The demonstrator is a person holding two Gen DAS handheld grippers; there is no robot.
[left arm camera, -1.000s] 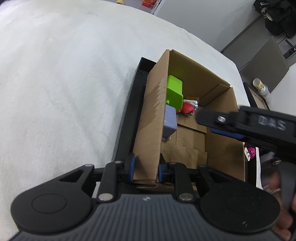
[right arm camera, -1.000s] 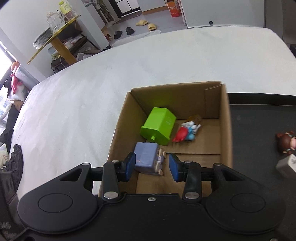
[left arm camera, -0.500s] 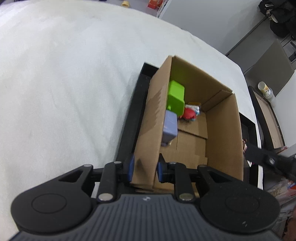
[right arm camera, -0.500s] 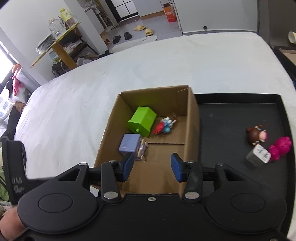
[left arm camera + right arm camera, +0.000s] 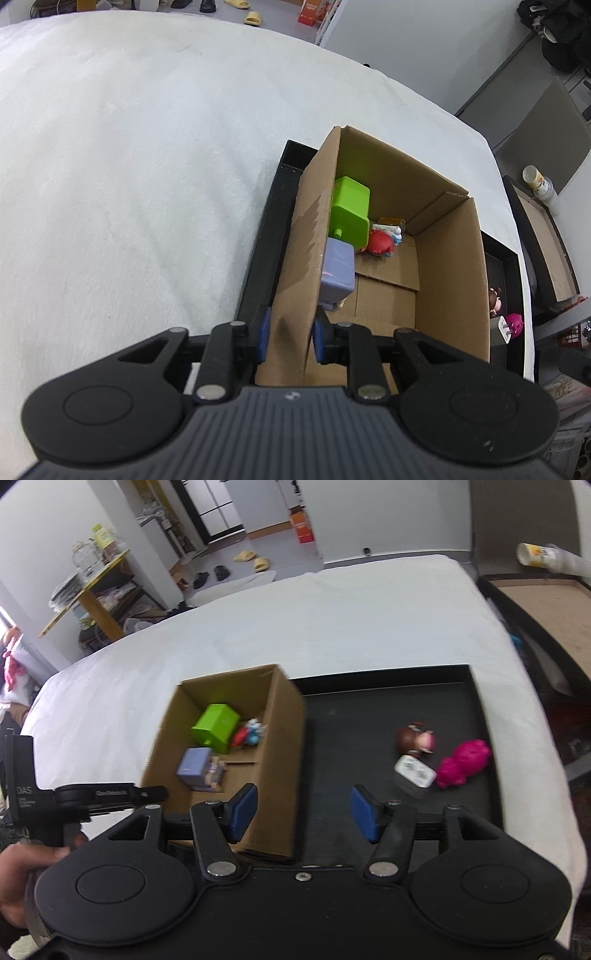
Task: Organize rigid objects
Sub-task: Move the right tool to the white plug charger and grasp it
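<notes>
A cardboard box [image 5: 450, 266] [image 5: 284, 738] stands on the left part of a black tray [image 5: 369, 716]. Inside lie a green block [image 5: 351, 214] [image 5: 216, 727], a lilac block [image 5: 338, 269] [image 5: 194, 766] and a red and blue figure [image 5: 382, 240] [image 5: 249, 734]. My left gripper [image 5: 289, 334] is shut on the box's near left wall. My right gripper [image 5: 302, 812] is open and empty above the tray, just right of the box. On the tray's right lie a brown-haired figure [image 5: 415, 738], a white plug [image 5: 413, 771] and a pink toy [image 5: 463, 762].
The tray lies on a white cloth-covered table [image 5: 129, 166]. A second tray with a brown board [image 5: 546, 602] and a bottle [image 5: 543, 555] stand beyond the table's right edge. The left hand-held gripper [image 5: 74, 797] shows at the left of the right wrist view.
My right gripper has let go of the lilac block in the box, drawn back to the right over the tray, and opened wide. My left gripper still holds the box wall.
</notes>
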